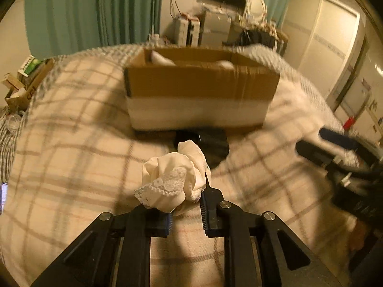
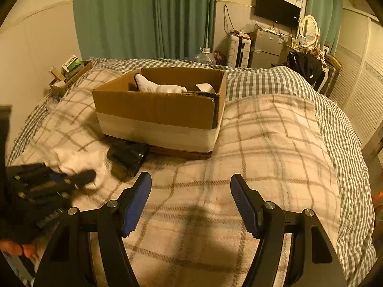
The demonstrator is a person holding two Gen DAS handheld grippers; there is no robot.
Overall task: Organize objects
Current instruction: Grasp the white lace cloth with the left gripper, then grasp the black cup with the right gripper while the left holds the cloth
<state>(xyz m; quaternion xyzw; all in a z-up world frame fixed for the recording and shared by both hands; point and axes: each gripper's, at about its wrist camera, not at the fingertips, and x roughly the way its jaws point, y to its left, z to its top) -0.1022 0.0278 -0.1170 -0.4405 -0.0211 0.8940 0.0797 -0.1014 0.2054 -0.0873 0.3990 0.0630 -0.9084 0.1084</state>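
My left gripper [image 1: 185, 205] is shut on a cream lace-trimmed cloth [image 1: 174, 179], bunched between its blue pads above the plaid blanket. It also shows at the left of the right wrist view [image 2: 79, 179], with the white cloth [image 2: 79, 160] in it. Ahead stands an open cardboard box [image 1: 201, 88] with a white lower band; white socks [image 2: 160, 87] lie inside it. A black item [image 1: 210, 143] lies on the blanket just in front of the box. My right gripper [image 2: 191, 191] is open and empty over the blanket, and shows at the right of the left wrist view [image 1: 335, 143].
The plaid blanket [image 2: 263, 143] covers a bed with a checked duvet [image 2: 275, 81]. Small boxes [image 2: 69, 69] sit at the bed's far left. Green curtains, a fridge [image 2: 265, 47], a wall TV and a mirror stand behind. White closet doors [image 2: 359, 88] line the right.
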